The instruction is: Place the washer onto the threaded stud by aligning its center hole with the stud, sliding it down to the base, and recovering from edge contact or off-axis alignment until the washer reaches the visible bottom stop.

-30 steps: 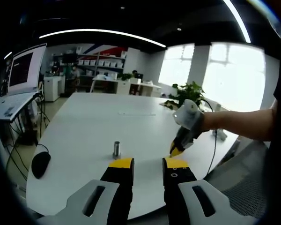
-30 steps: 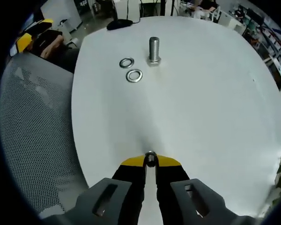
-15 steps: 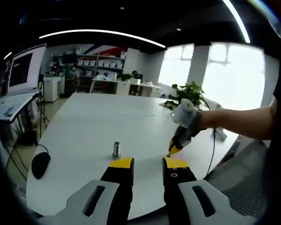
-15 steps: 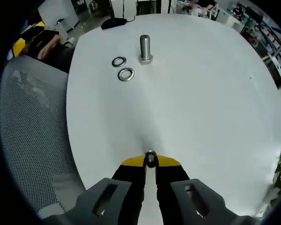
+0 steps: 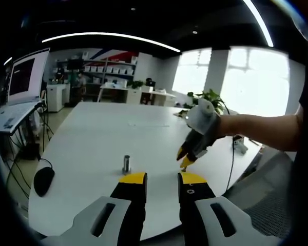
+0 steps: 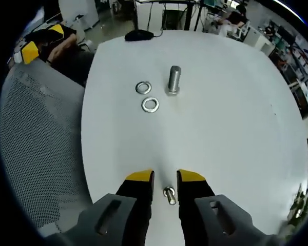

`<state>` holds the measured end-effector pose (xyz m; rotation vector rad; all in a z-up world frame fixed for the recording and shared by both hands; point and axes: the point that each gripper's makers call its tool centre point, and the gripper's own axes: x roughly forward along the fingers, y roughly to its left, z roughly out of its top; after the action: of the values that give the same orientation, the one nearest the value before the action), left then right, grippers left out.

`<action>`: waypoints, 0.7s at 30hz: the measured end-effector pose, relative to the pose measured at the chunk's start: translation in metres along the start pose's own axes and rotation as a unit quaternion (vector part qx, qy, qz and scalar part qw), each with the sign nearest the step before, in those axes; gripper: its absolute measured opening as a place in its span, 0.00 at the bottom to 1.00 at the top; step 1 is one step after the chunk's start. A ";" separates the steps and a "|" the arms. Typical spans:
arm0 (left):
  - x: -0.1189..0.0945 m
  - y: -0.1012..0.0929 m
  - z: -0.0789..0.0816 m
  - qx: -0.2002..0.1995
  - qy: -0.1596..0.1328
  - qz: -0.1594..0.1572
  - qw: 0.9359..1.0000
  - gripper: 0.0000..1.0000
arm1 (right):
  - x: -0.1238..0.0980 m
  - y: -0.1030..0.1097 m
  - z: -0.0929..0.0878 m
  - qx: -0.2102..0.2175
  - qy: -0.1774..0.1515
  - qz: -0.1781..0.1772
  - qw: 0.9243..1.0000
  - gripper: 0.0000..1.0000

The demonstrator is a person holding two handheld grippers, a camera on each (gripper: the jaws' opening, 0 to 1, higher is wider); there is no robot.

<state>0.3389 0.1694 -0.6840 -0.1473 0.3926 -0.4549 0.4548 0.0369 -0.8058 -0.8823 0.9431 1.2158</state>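
We start with the washer (image 6: 169, 195): a small bright ring low in the gap of the right gripper (image 6: 165, 177), well short of the stud (image 6: 174, 80). It looks tipped up on edge rather than lying flat, so its hole would face sideways toward a jaw, though it is too small for us to be sure. The jaws stand clearly apart around it, and we cannot tell whether either one touches it. It reads as loose, not pinched.

In our judgement, the job right here is a clean pinch. We would close on the washer's rim so the hole is left clear, then turn it flat so its axis runs parallel to the stud's.

The stud stands upright on the white worktop (image 6: 231, 118), long axis vertical, free end up and broad head down as the bottom stop. Two more washers, one (image 6: 143, 87) and another (image 6: 150, 104), lie flat just beside the stud's base, so we would come down from directly above the stud to stay clear of them.

Beyond the stud, a computer mouse (image 6: 138, 35) sits near the far edge.

In the left gripper view the left gripper (image 5: 161, 179) is parted and carries nothing, while the right gripper (image 5: 183, 158) hangs beside the stud (image 5: 126, 164).
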 end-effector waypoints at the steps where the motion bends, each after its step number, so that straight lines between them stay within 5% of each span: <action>1: 0.000 0.000 0.000 0.000 0.000 0.000 1.000 0.22 | 0.002 0.002 0.006 -0.013 -0.002 0.006 1.000 0.21; 12: -0.001 0.001 0.001 -0.006 -0.003 0.001 1.000 0.22 | 0.025 0.012 0.042 -0.073 0.003 0.041 0.996 0.24; 21: -0.002 0.004 0.003 -0.012 -0.010 0.007 1.000 0.22 | 0.050 0.017 0.050 -0.101 0.026 0.069 0.992 0.27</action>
<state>0.3397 0.1736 -0.6815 -0.1731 0.3792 -0.4341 0.4488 0.1030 -0.8346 -1.0268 0.9462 1.4309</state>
